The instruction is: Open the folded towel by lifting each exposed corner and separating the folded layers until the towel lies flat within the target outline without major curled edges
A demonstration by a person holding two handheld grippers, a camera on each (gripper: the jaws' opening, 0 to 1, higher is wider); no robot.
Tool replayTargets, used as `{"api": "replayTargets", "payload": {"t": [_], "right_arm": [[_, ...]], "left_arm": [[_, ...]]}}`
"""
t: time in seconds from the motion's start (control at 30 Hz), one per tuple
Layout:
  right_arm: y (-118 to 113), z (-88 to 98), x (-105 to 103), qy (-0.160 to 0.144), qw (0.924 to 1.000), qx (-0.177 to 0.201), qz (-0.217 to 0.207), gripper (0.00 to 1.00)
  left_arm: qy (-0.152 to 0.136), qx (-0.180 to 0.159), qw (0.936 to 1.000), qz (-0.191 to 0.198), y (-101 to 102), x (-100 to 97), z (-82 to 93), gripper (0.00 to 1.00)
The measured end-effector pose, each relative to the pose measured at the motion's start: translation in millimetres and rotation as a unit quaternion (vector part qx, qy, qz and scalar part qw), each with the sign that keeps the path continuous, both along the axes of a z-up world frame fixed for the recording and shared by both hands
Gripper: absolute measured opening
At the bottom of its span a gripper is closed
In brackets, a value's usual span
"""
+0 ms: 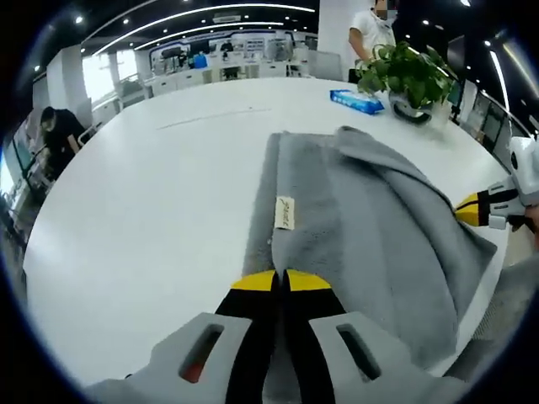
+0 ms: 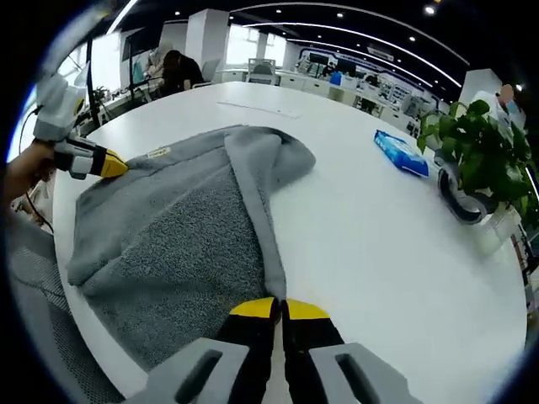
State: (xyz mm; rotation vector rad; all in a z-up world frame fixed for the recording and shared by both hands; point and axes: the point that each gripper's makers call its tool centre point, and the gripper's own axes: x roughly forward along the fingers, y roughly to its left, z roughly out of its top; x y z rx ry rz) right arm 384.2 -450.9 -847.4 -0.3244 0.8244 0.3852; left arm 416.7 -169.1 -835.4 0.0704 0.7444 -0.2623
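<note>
while both grippers pinch its near edges, the grey towel (image 1: 370, 227) lies half-folded on the white counter (image 1: 152, 194); left gripper (image 1: 280, 282) and right gripper (image 2: 280, 310) each clamp towel fabric, potted plant (image 2: 472, 143) at 2 o'clock.

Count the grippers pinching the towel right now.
2. The left gripper is shut on the gray towel at the edge by its tag. The right gripper is shut on the opposite edge, where a folded strip of towel ends.
</note>
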Motion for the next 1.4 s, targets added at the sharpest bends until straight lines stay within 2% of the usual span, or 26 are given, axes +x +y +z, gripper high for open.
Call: {"api": "replayTargets", "payload": {"t": [0.1,0.27,0.43,0.7,0.8,0.97,1.13,1.4], "right_arm": [[-2.3,-1.0,-0.3,0.001,1.0000,-0.004,-0.003,0.00],[-6.1,-1.2,-0.4,0.004,0.9999,-0.003,-0.011,0.00],[-13.1,-0.8,-0.8,0.006,0.9997,-0.004,-0.024,0.00],[-17.7,-1.8,-2.1,0.010,0.9994,0.001,-0.035,0.00],[-18.0,-1.9,-2.3,0.010,0.9993,0.001,-0.035,0.00],[-19.6,-1.8,-2.8,0.010,0.9993,0.004,-0.037,0.00],[-19.9,-2.4,-2.8,0.008,0.9994,0.004,-0.034,0.00],[-21.9,-2.4,-4.2,0.010,0.9993,0.005,-0.035,0.00]], "left_arm": [[0.000,0.004,1.0000,0.006,6.1,-0.1,0.0,0.02],[0.010,-0.015,0.9996,0.024,12.0,-1.1,-0.9,0.02],[0.004,-0.003,0.9994,0.034,21.1,-0.8,2.9,0.02],[0.006,-0.003,0.9991,0.042,34.0,-0.2,3.8,0.02],[0.021,-0.010,0.9987,0.045,42.8,4.2,0.2,0.02],[0.015,0.005,0.9993,0.035,50.1,4.9,1.4,0.02],[0.019,0.002,0.9989,0.042,61.8,5.7,-0.9,0.02],[0.021,0.035,0.9985,0.038,84.8,3.0,-3.7,0.02]]}}
